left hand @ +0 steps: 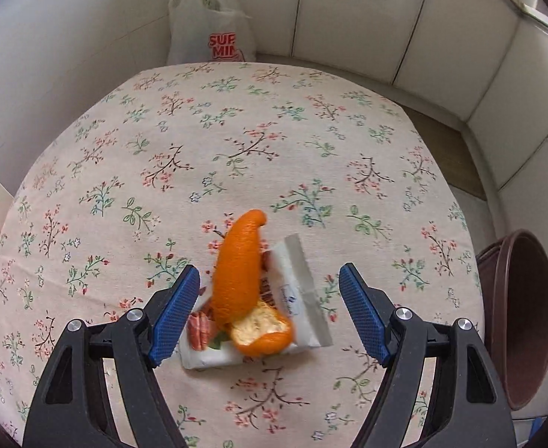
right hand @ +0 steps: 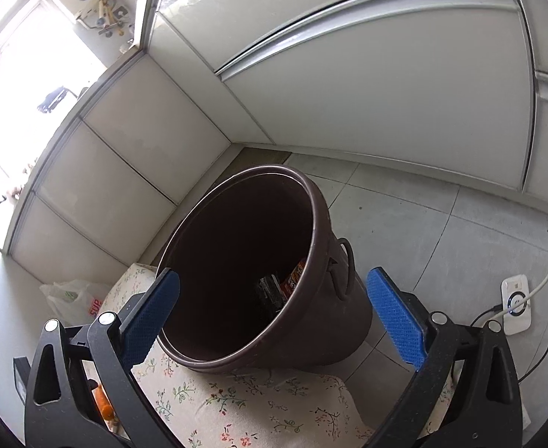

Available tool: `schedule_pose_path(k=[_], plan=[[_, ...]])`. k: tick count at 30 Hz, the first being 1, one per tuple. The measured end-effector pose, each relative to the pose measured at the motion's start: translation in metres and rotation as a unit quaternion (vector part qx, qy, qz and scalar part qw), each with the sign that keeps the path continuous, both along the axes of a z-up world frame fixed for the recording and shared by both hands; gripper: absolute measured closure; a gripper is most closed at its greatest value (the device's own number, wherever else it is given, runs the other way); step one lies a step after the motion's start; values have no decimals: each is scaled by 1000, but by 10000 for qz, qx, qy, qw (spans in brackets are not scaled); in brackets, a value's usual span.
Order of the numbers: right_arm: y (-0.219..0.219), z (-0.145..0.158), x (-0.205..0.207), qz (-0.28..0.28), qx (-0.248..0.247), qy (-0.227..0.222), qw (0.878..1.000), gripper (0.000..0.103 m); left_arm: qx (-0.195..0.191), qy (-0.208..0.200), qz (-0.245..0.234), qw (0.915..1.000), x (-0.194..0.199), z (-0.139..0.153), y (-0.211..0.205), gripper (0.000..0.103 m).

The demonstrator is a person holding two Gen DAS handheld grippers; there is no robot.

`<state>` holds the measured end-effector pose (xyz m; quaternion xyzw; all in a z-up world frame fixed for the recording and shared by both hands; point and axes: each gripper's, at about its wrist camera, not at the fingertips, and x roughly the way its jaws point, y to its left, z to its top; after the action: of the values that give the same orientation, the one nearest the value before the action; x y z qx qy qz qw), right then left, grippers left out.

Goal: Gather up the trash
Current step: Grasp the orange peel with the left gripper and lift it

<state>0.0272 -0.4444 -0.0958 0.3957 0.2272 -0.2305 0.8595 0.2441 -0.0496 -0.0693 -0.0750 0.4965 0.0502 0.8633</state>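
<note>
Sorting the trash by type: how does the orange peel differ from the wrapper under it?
The peel is bright orange, thick and curled; the wrapper is white, thin, flat and printed. The peel lies on top, the wrapper beneath it. Both rest on the tablecloth, uncollected.

Curled orange peel (left hand: 238,272) atop crumpled white snack wrapper (left hand: 296,291) on floral tablecloth, brown bin (right hand: 251,272) beside table

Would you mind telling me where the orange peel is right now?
In the left wrist view, the orange peel lies on a white snack wrapper on the flowered tablecloth, between the open left gripper's fingers.
</note>
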Motion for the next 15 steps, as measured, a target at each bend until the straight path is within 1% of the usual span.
schedule_pose_path(k=[3,4,5,10,12,15], plan=[[5,2,2,46,-98,51,9999,6,-118,16,-67,9999,0,-4,8,28],[6,2,3,48,-132,58,9999,6,-146,24,-83,9999,1,-6,9,30],[7,3,3,52,-166,58,9998,6,-199,38,-87,9998,1,-7,10,35],[15,8,6,112,-374,102,9992,6,-811,248,109,9963,9,-22,29,48],[19,11,9,169,-482,133,9986,6,-1024,327,188,9940,11,-28,37,49],[26,14,12,278,-670,164,9972,6,-1043,263,263,9939,11,-28,44,49]])
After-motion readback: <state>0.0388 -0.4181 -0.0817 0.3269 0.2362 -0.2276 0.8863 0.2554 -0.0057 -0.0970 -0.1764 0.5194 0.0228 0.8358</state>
